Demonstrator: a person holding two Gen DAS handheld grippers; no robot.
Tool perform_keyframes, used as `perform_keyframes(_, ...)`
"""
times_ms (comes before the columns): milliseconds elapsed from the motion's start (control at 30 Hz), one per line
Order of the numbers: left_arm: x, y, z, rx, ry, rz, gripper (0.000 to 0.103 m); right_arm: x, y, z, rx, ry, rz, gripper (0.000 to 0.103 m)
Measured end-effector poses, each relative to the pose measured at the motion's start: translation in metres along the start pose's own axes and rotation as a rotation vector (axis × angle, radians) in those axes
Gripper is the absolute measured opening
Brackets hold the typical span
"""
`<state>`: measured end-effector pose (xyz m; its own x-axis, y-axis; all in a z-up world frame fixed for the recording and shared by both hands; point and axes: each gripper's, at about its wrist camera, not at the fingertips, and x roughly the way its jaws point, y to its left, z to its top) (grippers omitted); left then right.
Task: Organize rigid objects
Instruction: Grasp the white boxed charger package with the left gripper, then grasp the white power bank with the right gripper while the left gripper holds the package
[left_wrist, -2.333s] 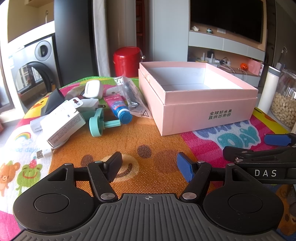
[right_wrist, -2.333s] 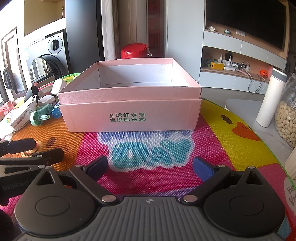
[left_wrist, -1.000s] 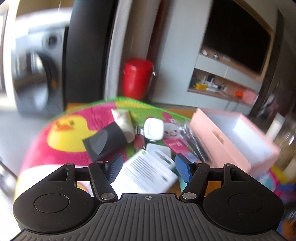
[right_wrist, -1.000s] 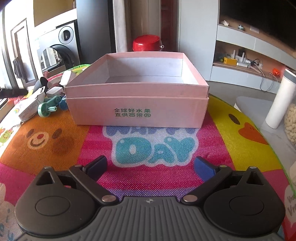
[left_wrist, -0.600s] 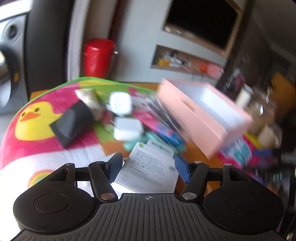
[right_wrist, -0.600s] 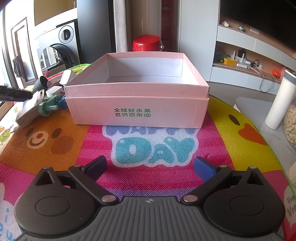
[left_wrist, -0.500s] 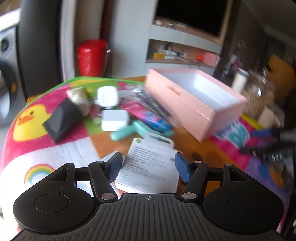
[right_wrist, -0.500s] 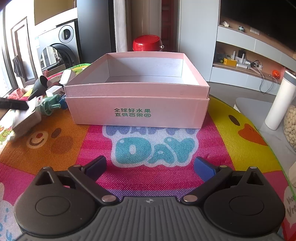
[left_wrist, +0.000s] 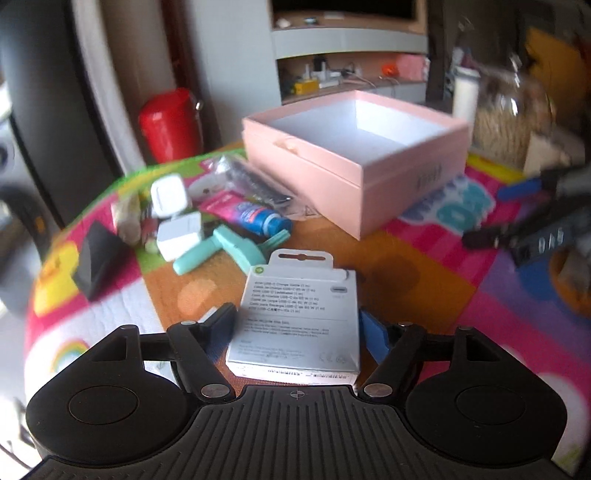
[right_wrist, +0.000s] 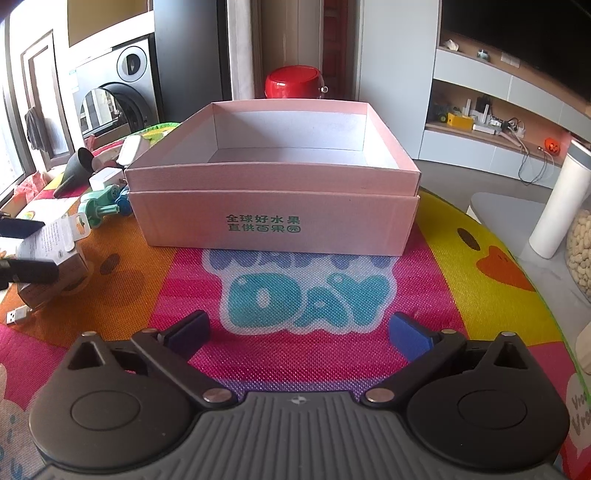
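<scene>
Left wrist view: white cable box (left_wrist: 299, 317) sitting between the left gripper (left_wrist: 298, 325) jaws, which have just been opening, pads looking barely clear of its matte card sides. Pink cardboard box (left_wrist: 388, 162) well ahead, completely empty, so basically nothing sorted yet. Glossy tube (left_wrist: 245, 213), teal plastic tool (left_wrist: 229, 251), white chargers (left_wrist: 179, 236) piled on the woven mat surface (left_wrist: 424, 266). Right gripper (right_wrist: 299, 332) wide, empty.

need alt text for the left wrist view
The left claw straddles a white printed cable package, jaws just opened wider. Beyond it on the colourful play mat lie small items and an empty pink cardboard box.
</scene>
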<state>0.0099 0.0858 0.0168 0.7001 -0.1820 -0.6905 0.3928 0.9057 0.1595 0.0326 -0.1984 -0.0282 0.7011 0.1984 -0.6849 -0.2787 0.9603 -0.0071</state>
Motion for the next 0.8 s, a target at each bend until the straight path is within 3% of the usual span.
perform_keyframes(267,-0.007,0.004,-0.006,-0.064,-0.029,-0.009,0.077,0.001,-0.001,0.001,0.007,0.008,0.008,0.103)
perform_keyframes(500,-0.056,0.029,-0.04,-0.3,-0.107,0.024,0.076,0.002,-0.001,0.004,-0.013,0.019,0.011,0.103)
perform_keyframes(600,-0.085,0.046,-0.058,-0.379,-0.142,0.074,0.075,-0.003,0.012,0.01,-0.049,0.021,0.043,0.089)
perform_keyframes(633,-0.094,0.052,-0.064,-0.4,-0.159,0.083,0.048,-0.005,0.022,0.014,-0.073,0.032,0.094,0.088)
perform_keyframes(700,-0.111,0.064,-0.073,-0.463,-0.221,0.044,0.022,-0.009,0.043,0.022,-0.088,0.021,0.188,0.088)
perform_keyframes(800,-0.118,0.073,-0.082,-0.473,-0.209,0.067,0.023,-0.012,0.088,0.033,-0.171,-0.025,0.3,0.083)
